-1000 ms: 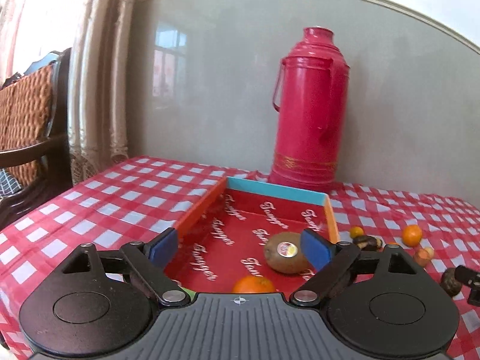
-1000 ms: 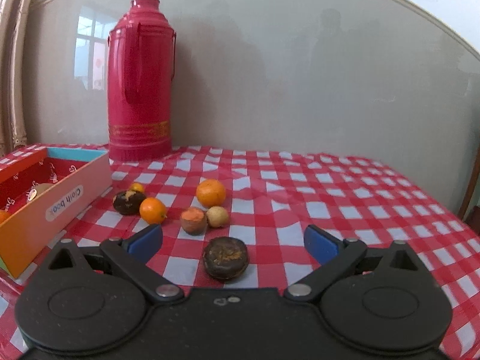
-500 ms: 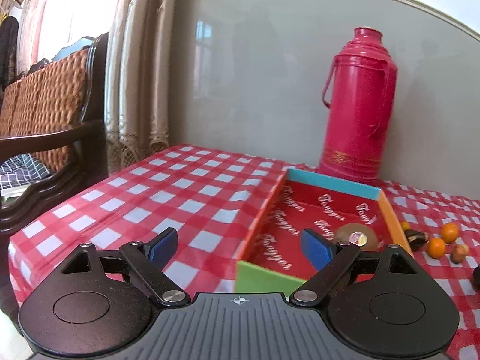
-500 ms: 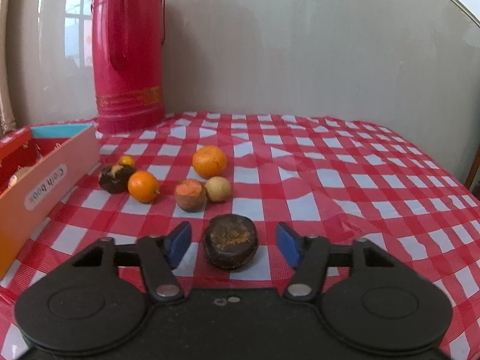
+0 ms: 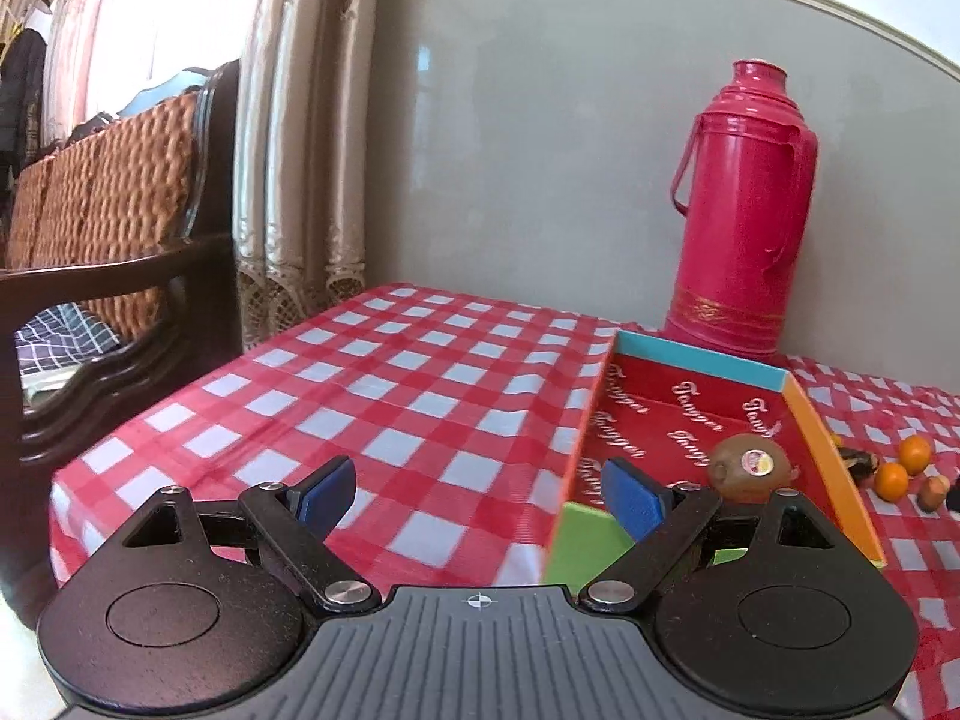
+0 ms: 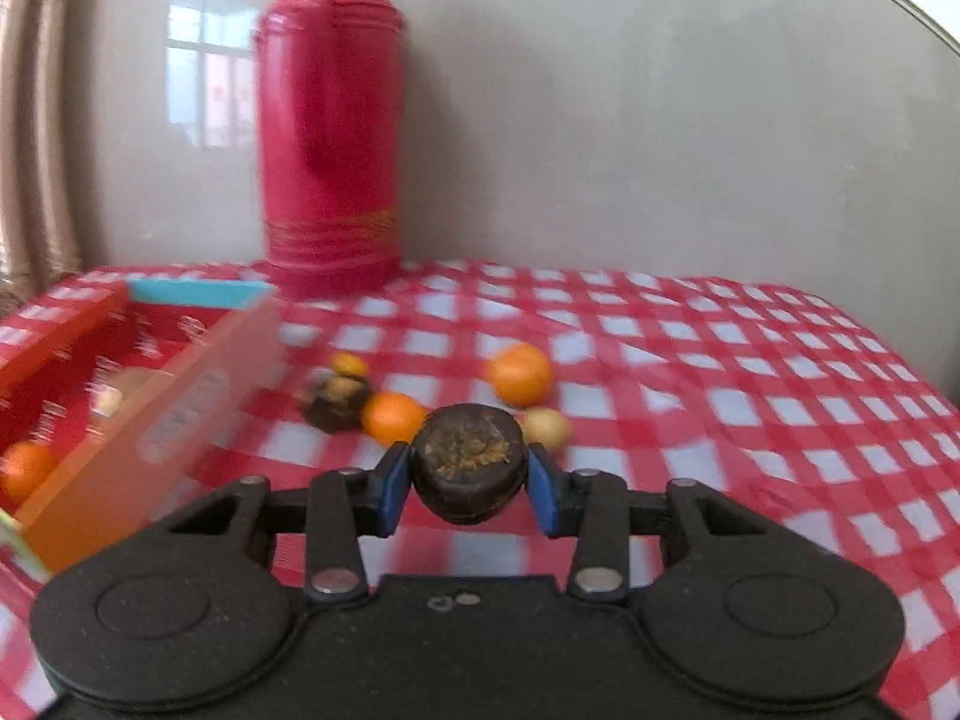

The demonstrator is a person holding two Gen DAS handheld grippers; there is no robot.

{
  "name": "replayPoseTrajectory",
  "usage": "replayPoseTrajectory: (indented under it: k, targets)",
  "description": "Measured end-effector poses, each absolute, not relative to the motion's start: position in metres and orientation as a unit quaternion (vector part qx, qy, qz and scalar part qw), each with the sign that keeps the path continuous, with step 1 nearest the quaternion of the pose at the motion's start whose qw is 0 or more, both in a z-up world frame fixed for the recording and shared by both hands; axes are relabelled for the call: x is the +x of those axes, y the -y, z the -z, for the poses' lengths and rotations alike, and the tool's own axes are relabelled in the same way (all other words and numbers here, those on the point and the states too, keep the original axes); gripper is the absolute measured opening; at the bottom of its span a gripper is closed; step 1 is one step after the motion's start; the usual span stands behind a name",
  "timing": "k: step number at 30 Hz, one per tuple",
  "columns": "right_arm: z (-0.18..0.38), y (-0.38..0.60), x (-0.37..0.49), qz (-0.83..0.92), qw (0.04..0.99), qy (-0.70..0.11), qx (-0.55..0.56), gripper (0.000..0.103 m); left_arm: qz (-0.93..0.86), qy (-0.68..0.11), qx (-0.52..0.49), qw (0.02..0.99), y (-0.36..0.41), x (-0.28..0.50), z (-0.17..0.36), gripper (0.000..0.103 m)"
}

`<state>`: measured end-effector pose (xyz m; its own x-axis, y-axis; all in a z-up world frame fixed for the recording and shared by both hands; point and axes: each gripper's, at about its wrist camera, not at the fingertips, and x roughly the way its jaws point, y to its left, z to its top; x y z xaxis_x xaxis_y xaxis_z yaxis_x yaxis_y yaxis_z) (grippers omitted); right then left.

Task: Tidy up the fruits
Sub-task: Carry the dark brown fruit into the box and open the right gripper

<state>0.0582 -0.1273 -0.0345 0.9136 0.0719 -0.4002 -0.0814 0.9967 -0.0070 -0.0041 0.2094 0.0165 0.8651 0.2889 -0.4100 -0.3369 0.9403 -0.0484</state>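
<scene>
A dark brown round fruit (image 6: 468,462) sits between the blue pads of my right gripper (image 6: 469,483), whose jaws are closing and pressing on its sides; it hangs above the checked cloth. The open cardboard box (image 6: 150,438) lies to its left with an orange (image 6: 24,471) inside. Loose fruit lie behind the gripper: two oranges (image 6: 519,373) (image 6: 393,417), another dark fruit (image 6: 336,402) and a small yellowish one (image 6: 546,427). My left gripper (image 5: 480,495) stands open with nothing in it, left of the box (image 5: 696,360), where a kiwi (image 5: 750,468) lies.
A tall red thermos (image 5: 738,210) (image 6: 330,120) stands against the wall behind the box. A dark wooden chair with a wicker back (image 5: 102,228) is beyond the table's left edge, next to a curtain (image 5: 300,150). Red-and-white checked cloth (image 5: 390,396) covers the table.
My right gripper's jaws closed around the dark brown fruit, raised it and swung left toward the box. My left gripper, still open, drew back and left from over the box.
</scene>
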Motion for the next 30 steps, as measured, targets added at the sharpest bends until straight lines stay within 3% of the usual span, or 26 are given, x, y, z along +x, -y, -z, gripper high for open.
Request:
replayPoseTrajectory:
  k: [24,26,27,28,30]
  targets:
    - [0.02,-0.006,0.03,-0.183,0.974,-0.117,-0.065,0.033,-0.186,-0.221,-0.056,0.956,-0.251,-0.031,-0.012,0.088]
    - [0.023,-0.013,0.034,-0.183,0.972,-0.131,-0.076,0.041,-0.184,-0.219,-0.054,0.957,-0.248,-0.031,-0.013,0.088]
    - [0.026,-0.017,0.034,-0.173,0.972,-0.136,-0.086,0.058,-0.182,-0.22,-0.053,0.957,-0.246,-0.03,-0.013,0.088]
    - [0.027,-0.016,0.031,-0.166,0.974,-0.127,-0.084,0.067,-0.179,-0.22,-0.053,0.957,-0.245,-0.03,-0.014,0.088]
    - [0.021,-0.009,0.024,-0.162,0.979,-0.104,-0.069,0.07,-0.176,-0.218,-0.05,0.959,-0.241,-0.029,-0.015,0.088]
